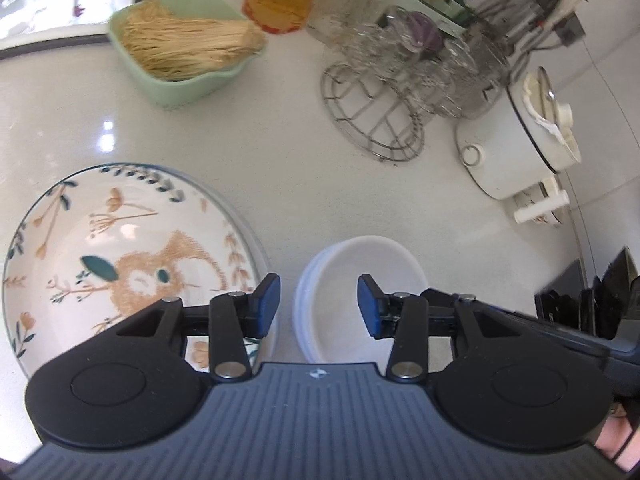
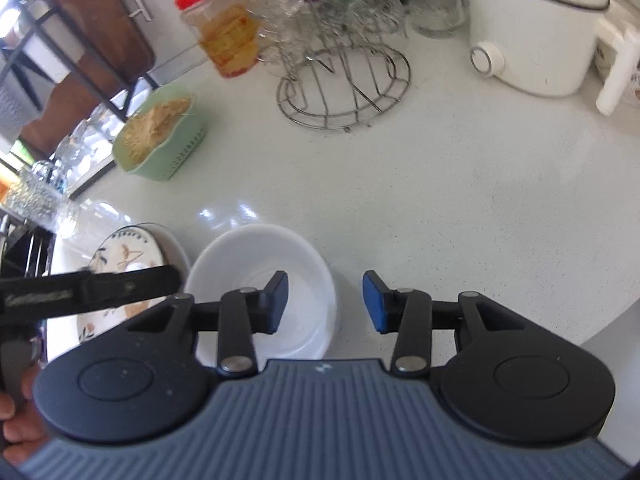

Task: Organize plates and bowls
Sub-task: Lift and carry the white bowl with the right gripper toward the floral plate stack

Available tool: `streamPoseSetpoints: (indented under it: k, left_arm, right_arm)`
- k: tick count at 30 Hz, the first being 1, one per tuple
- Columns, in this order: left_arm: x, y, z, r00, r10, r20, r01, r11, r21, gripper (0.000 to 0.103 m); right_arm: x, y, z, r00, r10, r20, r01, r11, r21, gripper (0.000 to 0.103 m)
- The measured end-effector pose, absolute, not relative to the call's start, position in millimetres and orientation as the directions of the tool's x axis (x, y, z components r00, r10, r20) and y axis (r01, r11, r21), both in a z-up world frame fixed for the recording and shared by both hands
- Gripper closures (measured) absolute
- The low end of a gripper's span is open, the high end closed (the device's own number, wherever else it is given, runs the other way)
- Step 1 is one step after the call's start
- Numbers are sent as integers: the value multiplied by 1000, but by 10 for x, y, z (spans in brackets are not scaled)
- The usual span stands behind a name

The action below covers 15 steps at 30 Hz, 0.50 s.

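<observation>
Left claw [image 1: 318, 306]: blue pads apart, nothing pressed between them; it hangs over the near rim of the white bowls [image 1: 360, 296], one pad outside the rim on the plate side, the other over the bowl's inside. Whether either pad touches the rim cannot be told from the left wrist view. Right claw [image 2: 325, 302]: pads likewise apart and empty, with one pad over the bowl's inside and the other past its rim over bare table [image 2: 460, 200]. The white bowls read as a nested stack in the left wrist view, where doubled rims show at the edge; in the right wrist view only the top bowl's inside is visible. The stack stands upright on the white table, just beside the floral plate [image 1: 116, 256], which lies flat to its left; a second rim shows under the plate's far edge, so it seems to rest on another dish. The left tool's black arm crosses in front of the plate in the right wrist view, and fingers of a hand [image 2: 16, 428] show at the lower left corner. Farther back on the table: a green basket [image 1: 180, 76] holding pale dried strands, a jar with a red lid [image 2: 220, 24], a wire rack [image 1: 372, 120] carrying clear glassware, and a white electric pot [image 2: 536, 36] with a side handle.
</observation>
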<state>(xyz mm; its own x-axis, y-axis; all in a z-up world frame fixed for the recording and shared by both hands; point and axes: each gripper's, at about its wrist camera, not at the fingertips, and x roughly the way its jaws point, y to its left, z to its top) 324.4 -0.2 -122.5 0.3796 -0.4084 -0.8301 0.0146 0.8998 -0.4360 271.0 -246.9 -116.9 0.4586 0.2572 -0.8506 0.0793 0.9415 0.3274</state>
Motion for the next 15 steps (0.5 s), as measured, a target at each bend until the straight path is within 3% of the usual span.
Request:
streamPoseSetpoints:
  k: [11,15]
  left_arm:
    - [3122,183,-1279,373,-433,-821,-16,881,-472,55]
    - [3092,177,-1271,379,-454,-807,-17,868,-496,55]
  right_arm:
    - [2784,-2518,-1562,376,300,-877,239,883,404,63]
    - [2761,-2529,-1587,379,311,-872,259,869,422,88]
